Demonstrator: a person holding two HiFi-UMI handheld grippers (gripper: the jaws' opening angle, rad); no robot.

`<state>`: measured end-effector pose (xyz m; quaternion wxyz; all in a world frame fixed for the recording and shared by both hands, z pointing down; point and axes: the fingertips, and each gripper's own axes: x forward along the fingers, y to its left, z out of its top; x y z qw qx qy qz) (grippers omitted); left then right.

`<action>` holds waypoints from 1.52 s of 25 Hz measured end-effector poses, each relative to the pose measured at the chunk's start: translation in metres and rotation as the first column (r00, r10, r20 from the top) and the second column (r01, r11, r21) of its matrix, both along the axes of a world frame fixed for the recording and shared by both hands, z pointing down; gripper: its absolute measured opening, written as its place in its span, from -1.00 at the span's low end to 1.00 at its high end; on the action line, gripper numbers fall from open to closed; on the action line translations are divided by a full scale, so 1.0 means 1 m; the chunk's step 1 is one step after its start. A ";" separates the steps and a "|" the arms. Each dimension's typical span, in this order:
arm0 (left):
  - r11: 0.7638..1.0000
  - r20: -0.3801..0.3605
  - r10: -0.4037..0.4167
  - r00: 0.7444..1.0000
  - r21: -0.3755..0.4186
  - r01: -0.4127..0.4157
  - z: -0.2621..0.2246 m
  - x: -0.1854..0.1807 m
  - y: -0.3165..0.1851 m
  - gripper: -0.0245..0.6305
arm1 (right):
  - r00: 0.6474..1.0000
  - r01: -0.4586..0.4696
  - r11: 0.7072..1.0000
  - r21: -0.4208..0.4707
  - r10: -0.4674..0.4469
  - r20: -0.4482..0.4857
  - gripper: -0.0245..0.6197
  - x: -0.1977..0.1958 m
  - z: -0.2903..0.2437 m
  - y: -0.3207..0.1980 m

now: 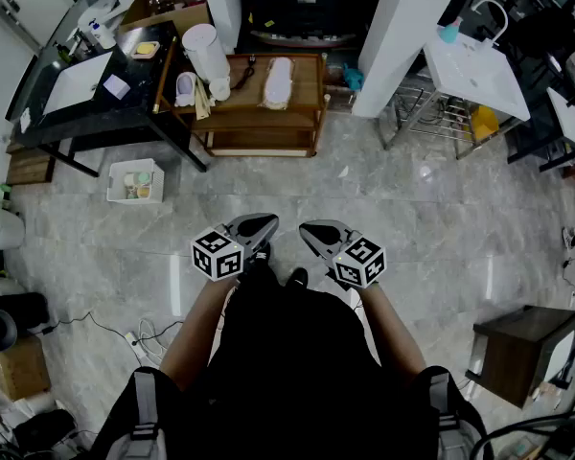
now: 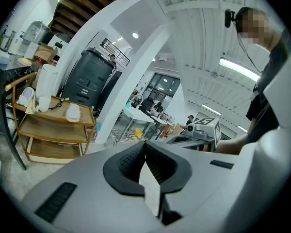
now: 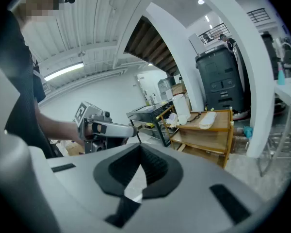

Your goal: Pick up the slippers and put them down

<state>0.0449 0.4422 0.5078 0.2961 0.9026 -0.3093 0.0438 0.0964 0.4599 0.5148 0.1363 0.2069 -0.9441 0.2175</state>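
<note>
**Standing back from the shelf, both tongs closed and empty**

Wide grey floor (image 1: 383, 199) lies open between the person and the wooden shelf (image 1: 305, 77), with nothing on it along that line. Edges of the free room:
- Black table (image 1: 105, 113) just beside the shelf's left end.
- White pillar (image 1: 412, 27) near the shelf's right end, with a wire rack (image 1: 431, 123) past it.
- White bin (image 1: 134, 180) on the floor in front of the table.
- Dark box (image 1: 517, 353) at the right.
- Cables (image 1: 144, 338) on the floor at lower left.

Slipper (image 1: 278, 82): off-white, a long oval shape. It lies flat on the shelf's top board, right of centre and well apart from both grippers. The left end of the same board holds a tall white container (image 1: 203, 51). A smaller white thing sits beside the container; it may be a second slipper, can't tell.

Left gripper (image 1: 264, 222) and right gripper (image 1: 307, 227) sit side by side in front of the waist, near each other but apart. Their tips angle inward toward each other and tip slightly down. Both forearms stretch forward from a dark top.

In the left gripper view the dark ribbed pads meet with nothing between them. The right gripper view shows the same: jaws pressed together, holding nothing. Each gripper view shows the other gripper off to one side and the shelf far ahead.
</note>
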 end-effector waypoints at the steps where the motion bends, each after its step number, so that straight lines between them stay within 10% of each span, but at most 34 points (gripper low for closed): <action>1: 1.000 0.002 0.001 1.000 0.000 -0.001 0.000 0.000 0.000 -0.89 | 1.000 0.006 1.000 0.002 -0.006 0.001 -0.90 -0.001 -0.001 0.000; 38: 1.000 -0.006 -0.018 1.000 -0.007 0.018 0.004 -0.012 -0.033 -0.89 | 1.000 0.005 1.000 -0.030 -0.005 -0.006 -0.90 -0.002 0.007 -0.030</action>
